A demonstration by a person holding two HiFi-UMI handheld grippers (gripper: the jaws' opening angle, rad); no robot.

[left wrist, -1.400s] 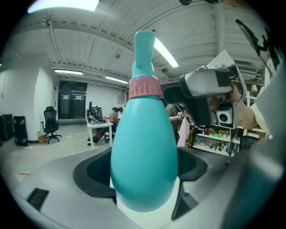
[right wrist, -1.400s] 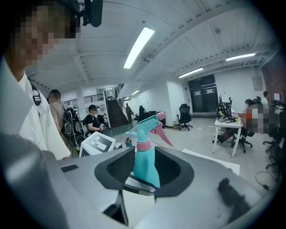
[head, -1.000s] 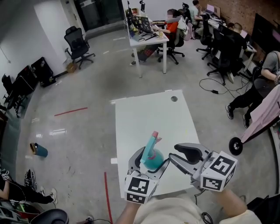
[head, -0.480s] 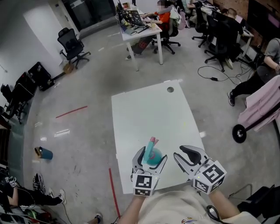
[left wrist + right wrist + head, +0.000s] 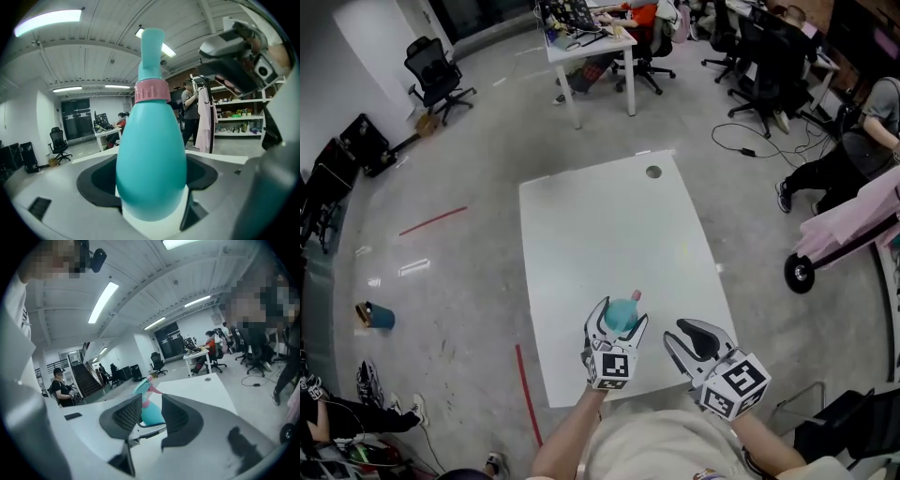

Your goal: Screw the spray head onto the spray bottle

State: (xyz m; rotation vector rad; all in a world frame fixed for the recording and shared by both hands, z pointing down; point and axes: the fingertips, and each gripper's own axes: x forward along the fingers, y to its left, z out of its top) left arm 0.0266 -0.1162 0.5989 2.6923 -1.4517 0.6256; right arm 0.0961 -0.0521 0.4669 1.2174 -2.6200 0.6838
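Spray bottle [image 5: 150,159], spray head [image 5: 151,47] on, sits clamped in my left gripper [image 5: 617,319]; right gripper [image 5: 686,339] alongside, jaws narrowly parted, empty.

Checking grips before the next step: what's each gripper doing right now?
Left gripper: closed on the teal spray bottle.
Right gripper: open, empty.

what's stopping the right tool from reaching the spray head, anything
Probably nothing, so likely yes. The left tool grips the spray bottle low on its body, so the spray head sticks up bare. The right tool is empty, jaws apart, close beside it with nothing between them.
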